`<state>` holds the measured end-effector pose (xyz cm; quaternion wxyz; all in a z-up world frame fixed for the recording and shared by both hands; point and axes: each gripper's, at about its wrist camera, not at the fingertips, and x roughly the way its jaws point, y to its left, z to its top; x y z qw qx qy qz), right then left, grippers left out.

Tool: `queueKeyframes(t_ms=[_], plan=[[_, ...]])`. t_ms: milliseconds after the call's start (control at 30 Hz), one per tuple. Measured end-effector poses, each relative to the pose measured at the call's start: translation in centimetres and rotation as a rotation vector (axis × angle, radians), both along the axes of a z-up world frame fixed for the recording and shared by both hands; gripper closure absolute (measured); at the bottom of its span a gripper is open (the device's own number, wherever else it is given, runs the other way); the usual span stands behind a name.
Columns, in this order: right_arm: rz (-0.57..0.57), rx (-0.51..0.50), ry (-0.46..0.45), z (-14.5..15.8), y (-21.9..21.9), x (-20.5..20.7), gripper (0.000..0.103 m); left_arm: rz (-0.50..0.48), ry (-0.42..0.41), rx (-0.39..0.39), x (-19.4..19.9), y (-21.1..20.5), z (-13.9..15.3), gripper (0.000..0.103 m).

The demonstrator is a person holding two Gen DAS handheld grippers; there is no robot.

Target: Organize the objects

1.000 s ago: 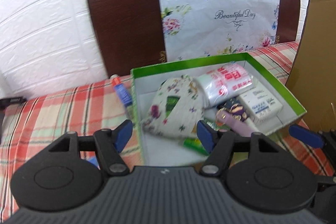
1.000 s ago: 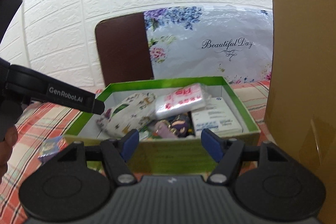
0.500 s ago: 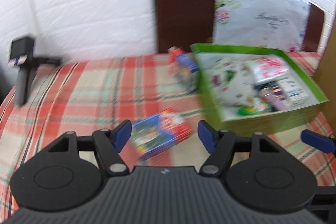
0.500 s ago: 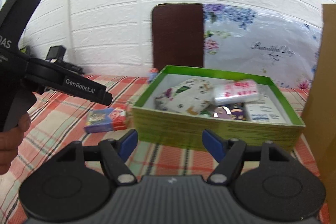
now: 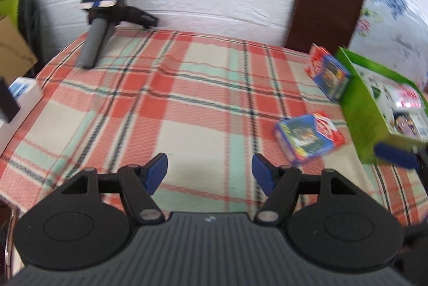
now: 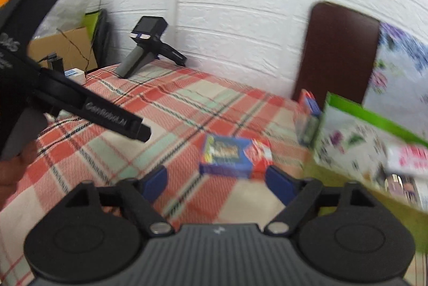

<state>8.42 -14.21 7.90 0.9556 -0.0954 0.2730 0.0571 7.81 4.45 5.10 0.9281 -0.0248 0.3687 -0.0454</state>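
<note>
A blue and red card box (image 5: 307, 137) (image 6: 234, 157) lies flat on the plaid cloth, left of the green box (image 5: 366, 112) (image 6: 361, 179). A second blue and red box (image 5: 327, 74) (image 6: 307, 112) leans against the green box's far left wall. Inside the green box lie a floral pouch (image 6: 353, 144) and other packets. My left gripper (image 5: 209, 170) is open over bare cloth, with the flat card box off to its right. My right gripper (image 6: 216, 183) has its jaws opening, nothing between them; the flat card box lies just beyond its right finger.
A spare black gripper with a grey handle (image 5: 103, 15) (image 6: 144, 50) rests at the table's far left by the white brick wall. A dark brown chair back (image 5: 326, 2) stands behind the table. Cardboard boxes (image 6: 67, 45) sit off the left edge.
Both views have swung left, from looking into the green box to the open plaid cloth and the flat card box. The right gripper's jaws have spread wider.
</note>
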Motion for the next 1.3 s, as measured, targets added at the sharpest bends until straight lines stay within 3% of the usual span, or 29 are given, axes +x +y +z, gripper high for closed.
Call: queueKeyframes(t_ms=[200,300,400,433,500,600,667,700,833,900,1033,1133,1233,1300], plan=[[-0.071,-0.046,0.144,-2.1,0.1,8.4,0.003,0.053,0.008,-0.063,0.1,2.9,-0.1,0.032],[-0.098,-0.153,0.159,-3.5,0.6,9.3,0.0,0.055,0.016,-0.071,0.1,3.5,-0.4,0.032],[-0.086,-0.159,0.133,-3.8,0.9,8.1,0.002,0.05,0.019,-0.082,0.2,3.8,-0.5,0.032],[-0.072,-0.171,0.127,-3.7,1.1,7.7,0.008,0.047,0.022,-0.089,0.2,3.8,-0.5,0.032],[-0.005,-0.117,0.135,-3.2,1.7,6.7,0.04,0.038,0.027,-0.106,0.3,3.7,-0.6,0.032],[0.084,-0.126,0.118,-3.3,4.3,3.8,0.039,0.017,0.029,-0.122,0.0,3.4,-0.5,0.032],[0.146,-0.108,0.107,-3.5,5.1,2.3,0.026,0.003,0.033,-0.125,-0.1,3.0,-0.5,0.032],[0.16,-0.095,0.103,-3.4,5.3,2.1,0.02,-0.007,0.037,-0.133,0.0,2.9,-0.4,0.032],[0.145,-0.176,0.074,-2.2,4.5,3.3,0.014,-0.014,0.046,-0.178,0.4,2.7,-0.2,0.032],[0.183,-0.191,0.15,-1.3,3.2,5.6,0.0,-0.005,0.039,-0.181,0.5,2.8,-0.1,0.032],[0.326,-0.339,0.332,-0.4,1.8,10.2,0.0,0.012,0.045,-0.196,0.8,3.6,-0.3,0.032],[0.404,-0.376,0.583,-1.3,0.4,12.1,0.0,0.025,0.053,-0.204,0.8,4.4,-0.6,0.032],[0.413,-0.367,0.647,-1.4,-0.9,13.0,0.0,0.036,0.05,-0.225,1.0,5.1,-0.6,0.032],[0.398,-0.299,0.673,-1.6,-1.1,13.4,0.003,0.037,0.052,-0.232,1.3,5.2,-0.7,0.032]])
